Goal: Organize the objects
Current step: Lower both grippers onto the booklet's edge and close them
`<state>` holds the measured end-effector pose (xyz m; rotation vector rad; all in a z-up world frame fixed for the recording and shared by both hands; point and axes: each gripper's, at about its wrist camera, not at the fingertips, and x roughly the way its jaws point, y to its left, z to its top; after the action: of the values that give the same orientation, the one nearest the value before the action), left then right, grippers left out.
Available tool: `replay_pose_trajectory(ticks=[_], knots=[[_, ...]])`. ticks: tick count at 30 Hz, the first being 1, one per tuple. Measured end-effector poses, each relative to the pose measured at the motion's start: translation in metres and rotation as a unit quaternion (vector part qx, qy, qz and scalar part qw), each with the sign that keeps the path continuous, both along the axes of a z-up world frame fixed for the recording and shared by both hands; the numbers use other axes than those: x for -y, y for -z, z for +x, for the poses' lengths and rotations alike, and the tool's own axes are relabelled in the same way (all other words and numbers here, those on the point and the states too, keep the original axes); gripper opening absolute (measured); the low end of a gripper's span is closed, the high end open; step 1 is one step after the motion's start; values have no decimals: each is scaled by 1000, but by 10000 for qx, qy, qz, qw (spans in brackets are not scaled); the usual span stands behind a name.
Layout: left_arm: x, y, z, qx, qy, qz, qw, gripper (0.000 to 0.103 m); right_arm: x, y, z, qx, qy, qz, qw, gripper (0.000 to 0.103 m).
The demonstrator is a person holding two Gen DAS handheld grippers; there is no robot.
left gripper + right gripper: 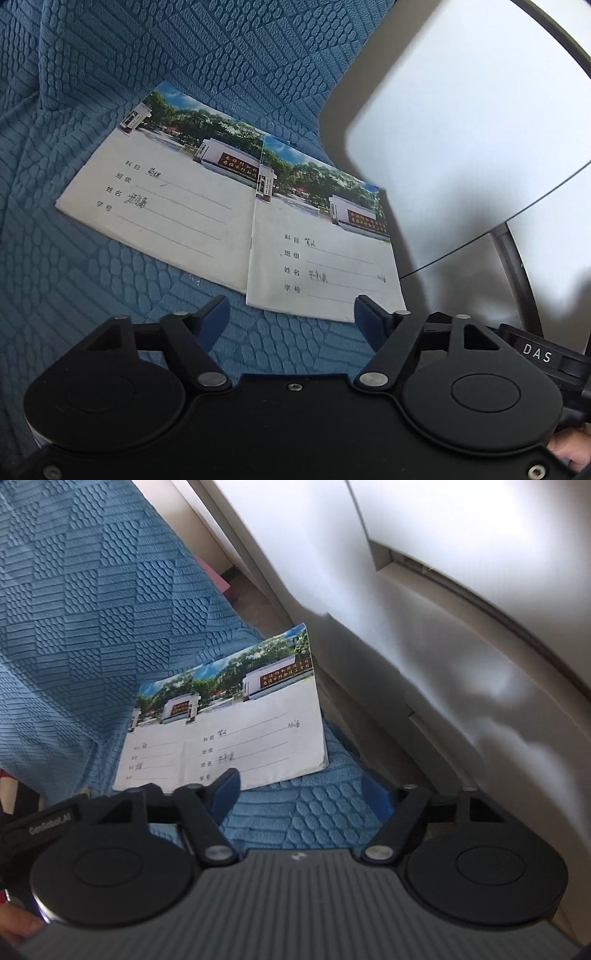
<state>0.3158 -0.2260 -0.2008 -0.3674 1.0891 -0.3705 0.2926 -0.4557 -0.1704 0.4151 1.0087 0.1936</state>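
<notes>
Two thin exercise books with a photo strip and handwritten name lines lie flat on a blue textured sofa cover (pixel 92 110). The right book (pixel 325 258) overlaps the edge of the left book (pixel 159 192). My left gripper (pixel 291 314) is open and empty, its blue pads just short of the right book's near edge. In the right wrist view the right book (pixel 258 734) and the left book (pixel 155 749) lie ahead. My right gripper (pixel 301 786) is open and empty, its left fingertip over the right book's near edge.
A white round-cornered table top (pixel 461 122) with a dark frame stands to the right of the books. White furniture panels (pixel 443 627) run along the right of the sofa cover (pixel 92 609), with a gap to the floor between them.
</notes>
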Motion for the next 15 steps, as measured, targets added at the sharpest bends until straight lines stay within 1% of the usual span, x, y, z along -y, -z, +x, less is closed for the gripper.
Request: replay_pose_trajectory(ticks=[1,3,4,5,7,10,12,15], knots=[[1,3,3,-24,-6,18,10000,66,-1,2,4,-22,4,19,10000,68],[1,9,8,-123,-3,21,9999,60,-2,8,12,-92,8,4,10000,61],[1,13,11,-180,8,-9,9998,54,-3,11,15,-132,14,-10,9999,59],[0,16,13,-241,-3,-31,9997,52,-3,14,19,-175,20,-28,9998,56],[-3,21,16,-354,-57,-85,9993,51,-3,18,24,-218,27,-31,9998,55],[-6,27,20,-481,-86,-226,9985,44,-2,24,31,-270,79,34,9996,51],[-9,29,21,-484,-134,-329,9982,43,-1,28,34,-348,125,86,9993,46],[-11,31,25,-537,-192,-441,9974,43,-3,29,34,-288,125,66,9995,45]])
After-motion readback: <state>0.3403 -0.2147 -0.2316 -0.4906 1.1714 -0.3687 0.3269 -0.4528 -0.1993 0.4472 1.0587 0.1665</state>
